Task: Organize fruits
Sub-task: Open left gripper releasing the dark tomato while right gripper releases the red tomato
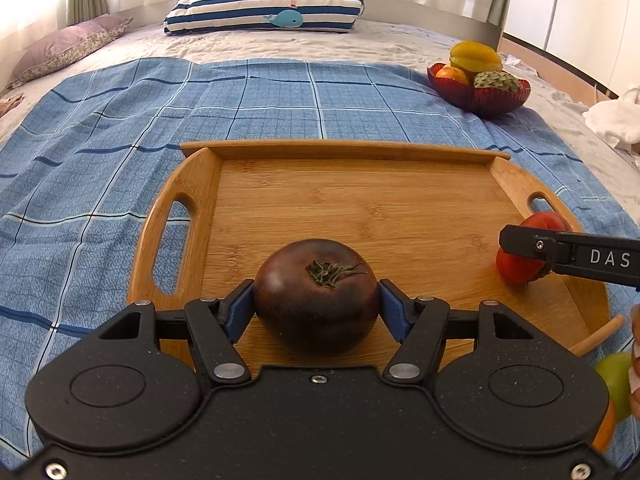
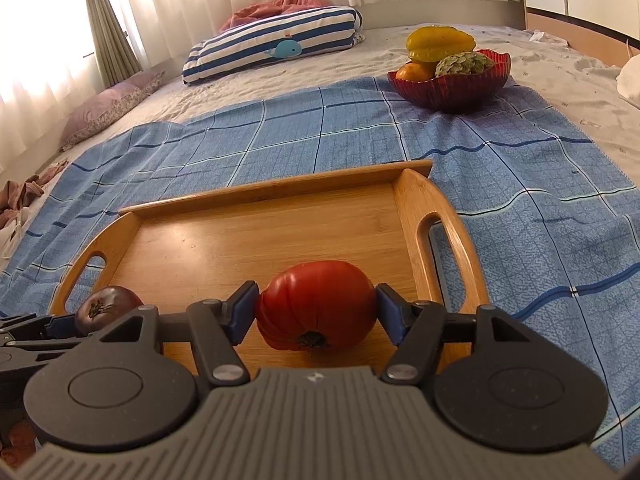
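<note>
A dark purple tomato [image 1: 316,304] rests stem-up on the wooden tray [image 1: 340,149], and my left gripper [image 1: 316,300] is shut on it, blue pads against both its sides. A ribbed red tomato [image 2: 316,304] lies on its side near the tray's [image 2: 280,189] right handle, with my right gripper [image 2: 316,306] shut on it the same way. In the left wrist view the red tomato [image 1: 544,222] shows behind the right gripper's black finger [image 1: 520,242]. The purple tomato [image 2: 108,308] appears at the lower left of the right wrist view.
A red glass bowl [image 1: 480,98] [image 2: 448,90] with a yellow star fruit [image 2: 440,42], a custard apple and an orange stands far right on the blue checked cloth [image 1: 120,140]. A striped pillow [image 1: 264,10] lies behind. A green fruit [image 1: 614,380] shows at the right edge.
</note>
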Action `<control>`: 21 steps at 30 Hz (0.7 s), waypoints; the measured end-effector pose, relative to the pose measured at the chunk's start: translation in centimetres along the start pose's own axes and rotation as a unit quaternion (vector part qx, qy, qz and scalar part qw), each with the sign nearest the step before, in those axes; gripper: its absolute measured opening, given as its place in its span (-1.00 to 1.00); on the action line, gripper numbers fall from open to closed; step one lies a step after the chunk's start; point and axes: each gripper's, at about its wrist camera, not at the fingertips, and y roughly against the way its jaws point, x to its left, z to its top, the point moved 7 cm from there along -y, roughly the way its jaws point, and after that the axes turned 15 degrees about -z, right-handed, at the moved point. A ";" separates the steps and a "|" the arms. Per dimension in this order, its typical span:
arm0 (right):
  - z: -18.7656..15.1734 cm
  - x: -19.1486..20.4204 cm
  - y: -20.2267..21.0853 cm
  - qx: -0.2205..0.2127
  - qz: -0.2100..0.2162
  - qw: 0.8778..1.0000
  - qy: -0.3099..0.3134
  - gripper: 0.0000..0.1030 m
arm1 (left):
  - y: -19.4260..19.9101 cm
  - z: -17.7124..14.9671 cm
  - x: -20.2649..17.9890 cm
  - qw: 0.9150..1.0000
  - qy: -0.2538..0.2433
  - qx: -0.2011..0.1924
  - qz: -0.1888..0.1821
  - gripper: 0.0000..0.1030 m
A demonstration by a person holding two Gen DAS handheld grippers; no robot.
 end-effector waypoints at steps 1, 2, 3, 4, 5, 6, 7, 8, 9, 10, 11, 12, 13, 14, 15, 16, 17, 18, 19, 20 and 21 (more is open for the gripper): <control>0.0 0.0 0.1 0.000 -0.001 1.000 0.003 0.34 | 0.0 -0.1 0.0 1.000 -0.003 0.002 0.001 0.26; 0.1 0.1 0.1 0.001 -0.002 1.000 0.005 0.34 | 0.0 -0.1 0.1 1.000 -0.005 0.003 0.003 0.26; 0.0 0.1 0.2 0.002 -0.003 1.000 0.007 0.34 | -0.1 -0.2 0.2 1.000 -0.004 0.004 0.005 0.26; 0.0 0.0 0.2 0.003 -0.003 1.000 0.007 0.34 | -0.1 -0.3 0.3 1.000 -0.003 0.006 0.003 0.27; -0.1 0.0 0.3 0.005 -0.003 1.000 0.008 0.34 | 0.0 -0.4 0.4 1.000 -0.001 0.007 0.001 0.28; -0.2 -0.1 0.4 0.005 -0.002 1.000 0.010 0.34 | 0.0 -0.5 0.4 1.000 0.000 0.007 -0.002 0.29; -0.4 -0.1 0.5 0.005 -0.001 1.000 0.011 0.34 | 0.1 -0.6 0.4 1.000 -0.002 0.007 -0.002 0.31; -0.5 -0.2 0.7 0.005 -0.001 1.000 0.013 0.34 | 0.1 -0.7 0.3 1.000 -0.006 0.007 -0.001 0.32; -0.7 -0.2 0.7 0.005 0.000 1.000 0.014 0.34 | 0.2 -0.7 0.3 1.000 -0.010 0.007 0.002 0.35; -0.8 -0.2 0.8 0.005 0.000 1.000 0.016 0.34 | 0.3 -0.8 0.3 1.000 -0.014 0.006 0.005 0.37; -1.0 -0.2 1.0 0.006 0.000 1.000 0.019 0.34 | 0.3 -0.8 0.2 1.000 -0.017 0.006 0.007 0.39; -1.1 -0.2 1.1 0.006 0.000 1.000 0.022 0.34 | 0.4 -0.9 0.1 1.000 -0.019 0.005 0.007 0.44; -1.3 -0.2 1.2 0.006 0.000 1.000 0.025 0.35 | 0.5 -0.9 0.1 1.000 -0.020 0.005 0.007 0.51; -1.5 -0.1 1.3 0.006 0.000 1.000 0.026 0.36 | 0.6 -1.0 0.0 1.000 -0.020 0.004 0.005 0.53; -1.7 -0.2 1.4 0.005 0.001 1.000 0.027 0.39 | 0.7 -1.1 -0.1 1.000 -0.020 0.003 0.002 0.55; -1.9 -0.1 1.6 0.003 0.001 1.000 0.027 0.39 | 0.8 -1.2 -0.1 1.000 -0.019 0.004 0.000 0.56; -2.1 -0.1 1.7 0.002 0.000 1.000 0.029 0.39 | 0.9 -1.3 -0.1 1.000 -0.018 0.005 -0.002 0.57; -2.2 -0.1 1.8 0.001 0.000 1.000 0.030 0.39 | 1.0 -1.4 -0.2 1.000 -0.016 0.005 -0.003 0.58; -2.3 0.0 1.8 0.001 0.000 0.999 0.032 0.39 | 1.1 -1.5 -0.1 1.000 -0.016 0.006 -0.004 0.58; -2.5 0.0 1.8 0.001 0.000 0.999 0.034 0.39 | 1.2 -1.6 -0.2 1.000 -0.015 0.006 -0.004 0.58; -2.6 0.1 1.9 0.001 -0.001 0.999 0.036 0.40 | 1.4 -1.7 -0.2 1.000 -0.015 0.004 -0.004 0.58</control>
